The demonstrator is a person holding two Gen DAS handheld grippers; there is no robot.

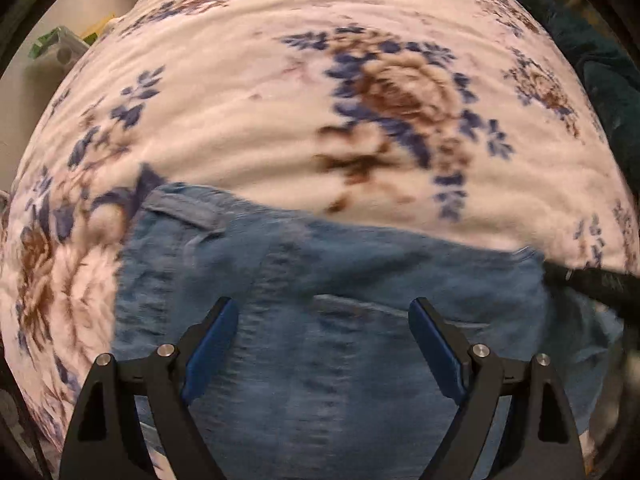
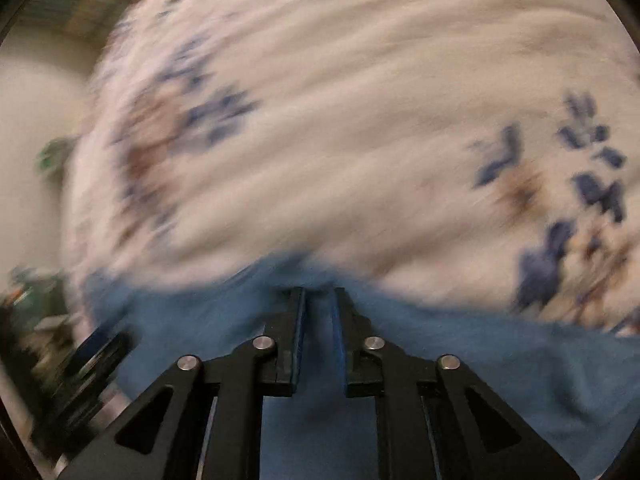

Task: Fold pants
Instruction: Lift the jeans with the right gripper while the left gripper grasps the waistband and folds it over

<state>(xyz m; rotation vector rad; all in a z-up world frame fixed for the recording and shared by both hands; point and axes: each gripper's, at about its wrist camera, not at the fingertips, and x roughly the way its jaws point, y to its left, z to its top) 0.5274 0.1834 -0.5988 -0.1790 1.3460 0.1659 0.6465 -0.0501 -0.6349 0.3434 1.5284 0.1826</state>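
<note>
Blue denim pants [image 1: 360, 272] lie on a white blanket with blue and brown flowers [image 1: 260, 100]; a back pocket and a belt loop show. My left gripper [image 1: 322, 304] hovers over the pants, pointing down, open, with nothing between its blue pads. In the blurred right wrist view, my right gripper [image 2: 319, 292] sits at the far edge of the pants [image 2: 460, 352]. Its fingers are nearly together with a strip of denim pinched between them. The dark right gripper [image 1: 592, 280] also shows at the pants' right edge in the left wrist view.
The flowered blanket [image 2: 340, 140] covers a bed that fills most of both views. Dark teal fabric [image 1: 600, 60] lies at the bed's upper right. A pale container with green bits [image 1: 56, 52] stands off the bed's left side. Blurred clutter [image 2: 32, 300] lies at lower left.
</note>
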